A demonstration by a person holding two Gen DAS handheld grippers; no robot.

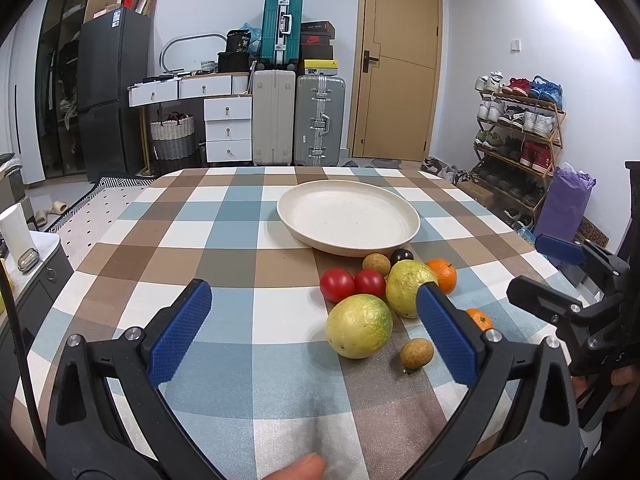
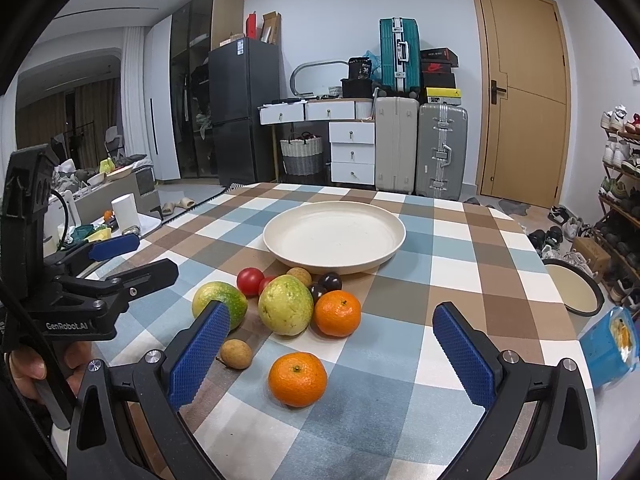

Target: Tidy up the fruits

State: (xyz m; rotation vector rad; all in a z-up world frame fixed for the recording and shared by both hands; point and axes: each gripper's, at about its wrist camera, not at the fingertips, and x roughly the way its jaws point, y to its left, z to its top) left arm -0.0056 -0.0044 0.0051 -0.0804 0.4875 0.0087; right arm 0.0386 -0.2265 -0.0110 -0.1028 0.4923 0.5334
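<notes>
A cream plate (image 1: 348, 216) (image 2: 334, 236) stands in the middle of the checked table. Just in front of it lies a cluster of fruit: two green-yellow guavas (image 1: 359, 326) (image 2: 285, 307), two red tomatoes (image 1: 337, 284), dark plums (image 2: 330, 281), brown longans (image 1: 416, 354) and two oranges (image 2: 337, 313). My left gripper (image 1: 312, 292) is open, low over the table, with the near guava between its fingers. My right gripper (image 2: 330, 308) is open as well, and the nearer orange (image 2: 297, 378) lies between its fingers. Nothing is held by either.
A blue snack packet (image 2: 608, 344) lies near the table's right edge, with a round pan (image 2: 576, 284) beyond it. Suitcases (image 1: 318, 120), drawers and a door stand behind the table; a shoe rack (image 1: 516, 140) is at the right. A thumb (image 1: 300, 466) shows at the bottom.
</notes>
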